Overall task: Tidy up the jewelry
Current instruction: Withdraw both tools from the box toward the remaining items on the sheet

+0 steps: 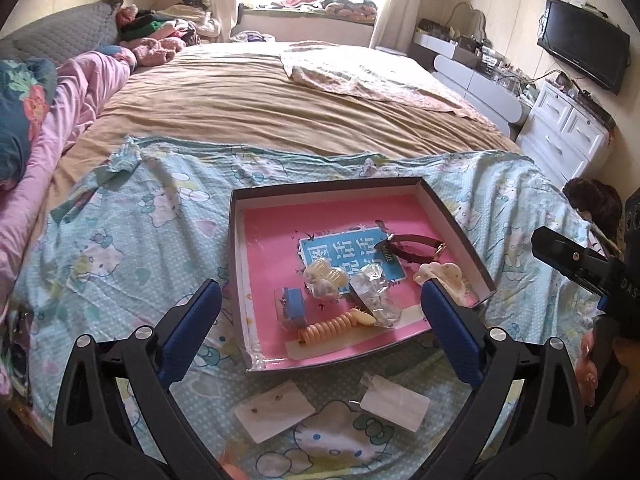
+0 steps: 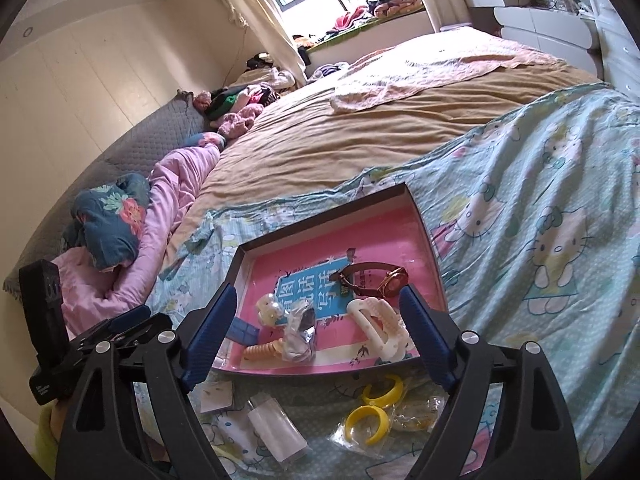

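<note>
yellow rings, right wrist view only, jaws apart

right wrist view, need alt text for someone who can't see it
A shallow box with a pink floor sits on a cartoon-cat bedsheet, holding a wristwatch, a white hair claw and an orange spiral hair tie. The right gripper hovers over its near edge, jaws open and empty. Two yellow rings lie on the sheet outside the box.

A glossy pink liner is seen inside the dark matt cardboard tray. A crinkled clear plastic bag, a smooth cream plastic hair claw and a brown leather-strapped, metal-cased watch are noted on soft printed cotton bedding.
</note>
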